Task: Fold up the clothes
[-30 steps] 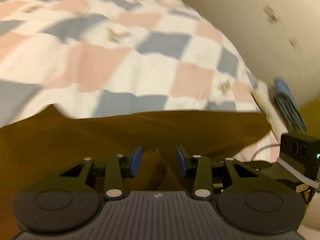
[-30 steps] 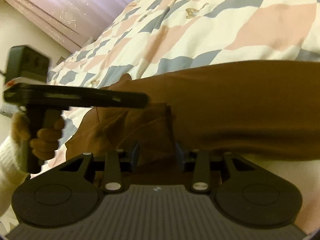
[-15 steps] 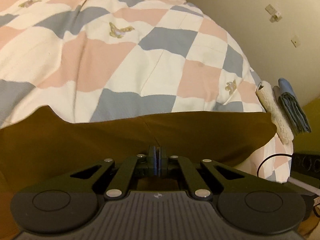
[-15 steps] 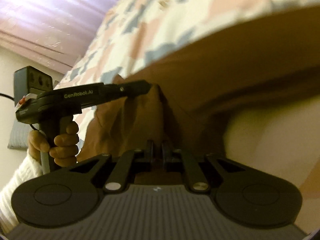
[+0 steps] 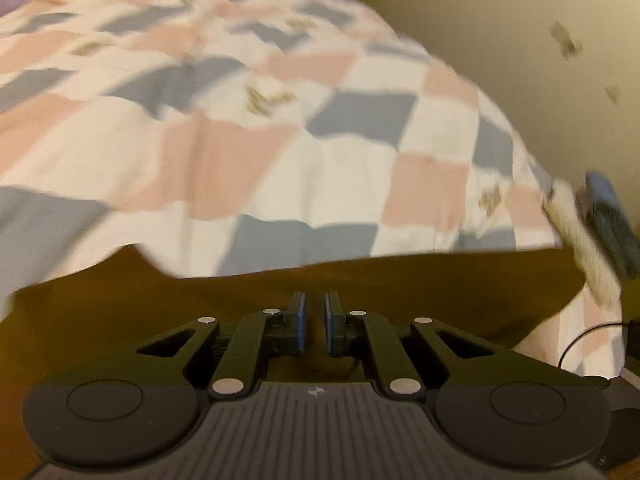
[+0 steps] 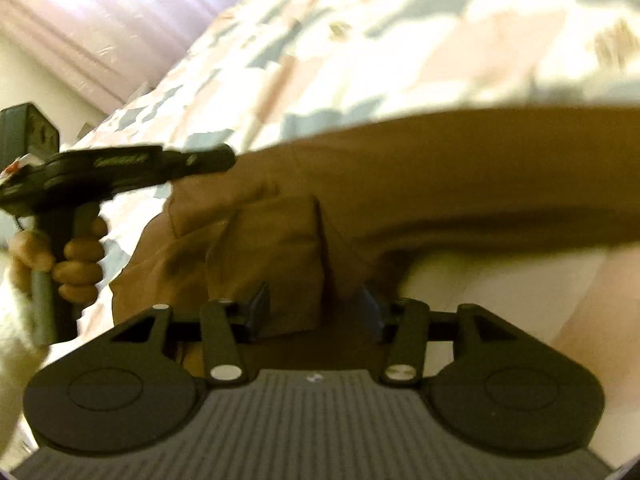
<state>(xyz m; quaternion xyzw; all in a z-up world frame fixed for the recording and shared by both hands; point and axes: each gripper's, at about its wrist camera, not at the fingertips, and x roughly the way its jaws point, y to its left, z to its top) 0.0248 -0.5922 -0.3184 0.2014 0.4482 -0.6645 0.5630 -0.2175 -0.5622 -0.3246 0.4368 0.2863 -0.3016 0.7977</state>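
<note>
A brown garment lies across the near edge of a bed, and the right wrist view shows it bunched into folds. My left gripper hovers over its near part. Its jaws are opening and stand a narrow gap apart, through which only brown cloth shows. From the right wrist view the left gripper reaches in from the left above the garment's crumpled end. My right gripper is opening too. A raised fold of the brown cloth stands between its parted blue pads.
The bed has a pink, grey and white checked cover. A white fluffy item and a folded blue item sit at its right edge by a beige wall. A hand in a white sleeve holds the left gripper. A curtain hangs behind.
Half a second ago both grippers were shut on the brown cloth. Now both have parted, the right one much wider. Both views are blurred by motion.
</note>
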